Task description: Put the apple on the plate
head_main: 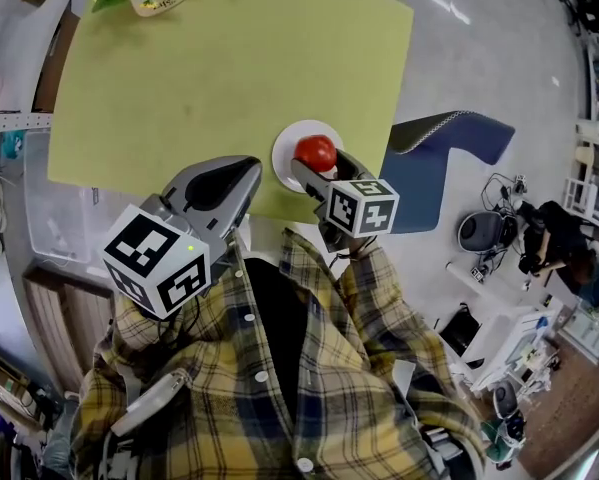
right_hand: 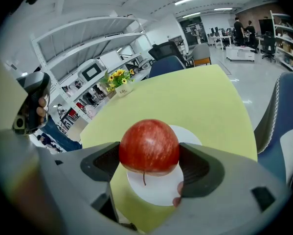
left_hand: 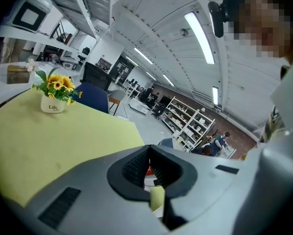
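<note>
Right claw [right_hand: 149, 164] was clamped on the red apple [right_hand: 148, 146], stem downward, directly over the white plate [right_hand: 158, 192] near the bench [head_main: 229, 68] edge. Left claw [left_hand: 148, 169] had its jaws together, empty, and was farther back.

Open workroom, lit from above
A yellow-green table [head_main: 229, 58] is set on a glossy grey floor [head_main: 499, 58], with a blue chair [head_main: 449, 138] beside it and a pot of sunflowers [left_hand: 54, 102] at its far end. White shelves [left_hand: 190, 126] are ranged along the far wall, and strip lights [left_hand: 200, 31] are fixed to the ceiling.
</note>
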A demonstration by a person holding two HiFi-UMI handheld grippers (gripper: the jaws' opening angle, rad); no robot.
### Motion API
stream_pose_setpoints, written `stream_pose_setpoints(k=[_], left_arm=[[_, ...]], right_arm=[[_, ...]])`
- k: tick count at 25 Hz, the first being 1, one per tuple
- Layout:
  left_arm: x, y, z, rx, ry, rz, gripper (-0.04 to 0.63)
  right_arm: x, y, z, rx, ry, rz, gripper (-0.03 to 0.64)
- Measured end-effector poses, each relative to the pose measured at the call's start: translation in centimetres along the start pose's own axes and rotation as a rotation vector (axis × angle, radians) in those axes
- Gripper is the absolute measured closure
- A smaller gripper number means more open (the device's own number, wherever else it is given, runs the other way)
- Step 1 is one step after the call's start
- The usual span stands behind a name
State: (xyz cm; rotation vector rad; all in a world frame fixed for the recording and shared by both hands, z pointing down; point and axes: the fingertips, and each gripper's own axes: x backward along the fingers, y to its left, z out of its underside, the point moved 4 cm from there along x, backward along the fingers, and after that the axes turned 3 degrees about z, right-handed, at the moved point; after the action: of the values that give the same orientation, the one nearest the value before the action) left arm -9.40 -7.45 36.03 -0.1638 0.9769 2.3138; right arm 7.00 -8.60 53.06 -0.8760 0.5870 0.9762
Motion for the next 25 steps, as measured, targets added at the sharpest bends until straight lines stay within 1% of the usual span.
stream_pose_setpoints(k=[7,13,20,25], left_arm=[[0.13,0.29,0.57,0.003,0.001,-0.010,0.588],[-0.18,-0.17,0.75,0.000,0.004,-0.013,0.588],[-0.38,-0.16,0.73,-0.006,0.009,-0.014,0.588],[-0.67,-0.30,0.88,-0.007,0.012,-0.013,0.588]], right_arm=[[-1.09,-0.33,0.97,-0.012,0.030,0.018,0.252],[-1.01,-0.52,1.03,-0.024,0.017,0.013,0.252],[-1.18,-0.04,0.96,-0.008,0.025,0.005,0.252],[-0.91,0.19,0.79,-0.022,0.005,-0.008,0.252]])
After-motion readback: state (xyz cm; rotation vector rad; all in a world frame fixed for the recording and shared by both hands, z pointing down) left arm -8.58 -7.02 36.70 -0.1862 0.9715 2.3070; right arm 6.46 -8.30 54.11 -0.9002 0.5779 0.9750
